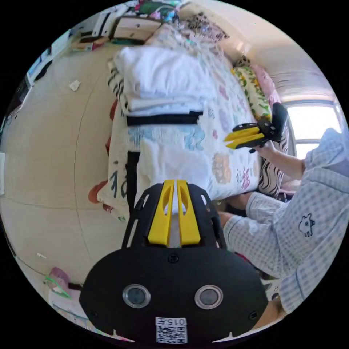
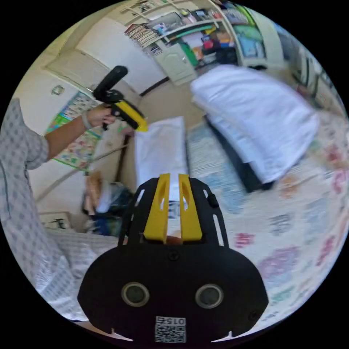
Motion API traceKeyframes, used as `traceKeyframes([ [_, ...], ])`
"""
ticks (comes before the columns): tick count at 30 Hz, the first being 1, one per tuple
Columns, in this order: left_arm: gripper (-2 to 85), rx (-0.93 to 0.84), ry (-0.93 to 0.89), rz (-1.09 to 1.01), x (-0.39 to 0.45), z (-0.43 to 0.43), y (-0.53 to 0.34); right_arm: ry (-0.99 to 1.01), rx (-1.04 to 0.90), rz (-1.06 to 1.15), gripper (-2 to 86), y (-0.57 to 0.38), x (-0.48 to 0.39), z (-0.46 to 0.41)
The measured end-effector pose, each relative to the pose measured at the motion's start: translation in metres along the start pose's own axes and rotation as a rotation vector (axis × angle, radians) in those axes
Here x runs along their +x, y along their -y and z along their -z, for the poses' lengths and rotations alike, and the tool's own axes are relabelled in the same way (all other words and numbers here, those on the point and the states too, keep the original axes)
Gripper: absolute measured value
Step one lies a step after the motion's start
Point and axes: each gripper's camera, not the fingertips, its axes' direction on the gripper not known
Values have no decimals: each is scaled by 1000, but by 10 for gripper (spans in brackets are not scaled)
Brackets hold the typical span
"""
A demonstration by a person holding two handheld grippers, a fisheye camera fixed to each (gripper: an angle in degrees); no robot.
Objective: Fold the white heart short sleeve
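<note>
A white garment lies folded in a narrow rectangle near the bed's edge, also seen as the white garment in the right gripper view. My left gripper hovers just above its near end, jaws together, holding nothing. From the right gripper view, the left gripper is raised in a hand beyond the garment's far corner. My right gripper points at the garment from over the bed with a narrow gap between its jaws and nothing in it. In the left gripper view, the right gripper hangs above the quilt.
A tall stack of folded clothes, mostly white with a black layer, sits on the patterned quilt past the garment. Pillows lie by the window. A person in checked clothes sits at the bedside. Shelves line the wall.
</note>
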Motion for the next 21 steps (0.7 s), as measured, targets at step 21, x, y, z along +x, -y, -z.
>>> traceKeyframes([
  [21, 120, 543, 24, 184, 20, -169, 40, -116, 346, -21, -3, -10, -172, 170],
])
